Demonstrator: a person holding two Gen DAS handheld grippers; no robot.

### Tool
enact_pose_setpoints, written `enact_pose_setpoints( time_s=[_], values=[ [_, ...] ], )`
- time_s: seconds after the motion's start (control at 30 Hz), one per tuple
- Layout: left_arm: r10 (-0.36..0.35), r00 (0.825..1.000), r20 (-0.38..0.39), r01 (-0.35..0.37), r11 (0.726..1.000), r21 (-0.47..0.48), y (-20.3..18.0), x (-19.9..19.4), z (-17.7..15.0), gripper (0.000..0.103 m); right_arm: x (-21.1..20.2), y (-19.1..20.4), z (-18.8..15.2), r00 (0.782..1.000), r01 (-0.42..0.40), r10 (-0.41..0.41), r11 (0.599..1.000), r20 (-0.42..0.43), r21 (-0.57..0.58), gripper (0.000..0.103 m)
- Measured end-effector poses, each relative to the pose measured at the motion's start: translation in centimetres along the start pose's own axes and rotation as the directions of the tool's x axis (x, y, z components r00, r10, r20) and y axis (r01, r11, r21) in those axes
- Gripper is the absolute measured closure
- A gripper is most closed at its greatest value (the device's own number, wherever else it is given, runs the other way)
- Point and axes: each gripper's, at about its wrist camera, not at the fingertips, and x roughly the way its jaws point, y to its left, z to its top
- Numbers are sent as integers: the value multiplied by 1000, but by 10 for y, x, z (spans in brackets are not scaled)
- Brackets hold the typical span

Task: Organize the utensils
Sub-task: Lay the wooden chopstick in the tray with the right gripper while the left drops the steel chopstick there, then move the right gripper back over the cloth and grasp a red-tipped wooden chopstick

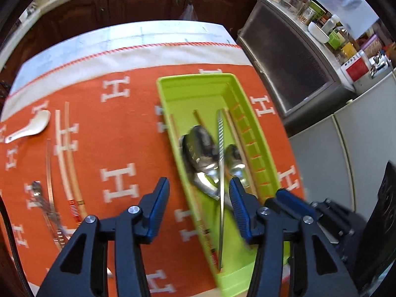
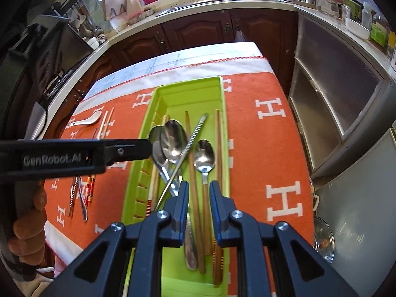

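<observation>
1. Already lying in the green tray: three metal spoons, several chopsticks, a twisted metal rod
2. Still loose on the tabletop: white ceramic spoon, chopstick pair, metal pieces
3. Left gripper fingers wide apart, empty, over the tray
4. Right gripper fingers moderately parted around a spoon handle, not visibly clamped

White lettering reading "GenRobot.AI" marks the black left gripper body, left of the green tray, above an orange cloth patterned with large white "H" letters.
</observation>
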Motion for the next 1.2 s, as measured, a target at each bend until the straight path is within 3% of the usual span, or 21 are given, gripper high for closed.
enact_pose_setpoints(
  time_s=[0.1, 0.23, 0.57, 1.0, 1.2],
  values=[
    [19, 1000, 7, -19, 1000, -18, 20, -11, -9, 55, 0, 9, -1, 1000, -7, 7, 1000, -4, -9, 86],
    [20, 1000, 2, -19, 995, -97, 57, -21, -19, 45, 3, 16, 1, 999, -33, 33, 999, -16, -1, 86],
    [99, 995, 5, -96, 972, -216, 129, -34, -52, 45, 31, 28, 2, 992, -80, 88, 993, -91, 83, 86],
    [75, 997, 1, -73, 976, -207, 134, -24, -61, 45, 56, 22, -6, 977, -91, 131, 969, -167, 227, 86],
    [67, 998, -7, -67, 976, -207, 133, -21, -62, 45, 50, 10, -7, 983, -62, 108, 956, -149, 287, 97]
  ],
)
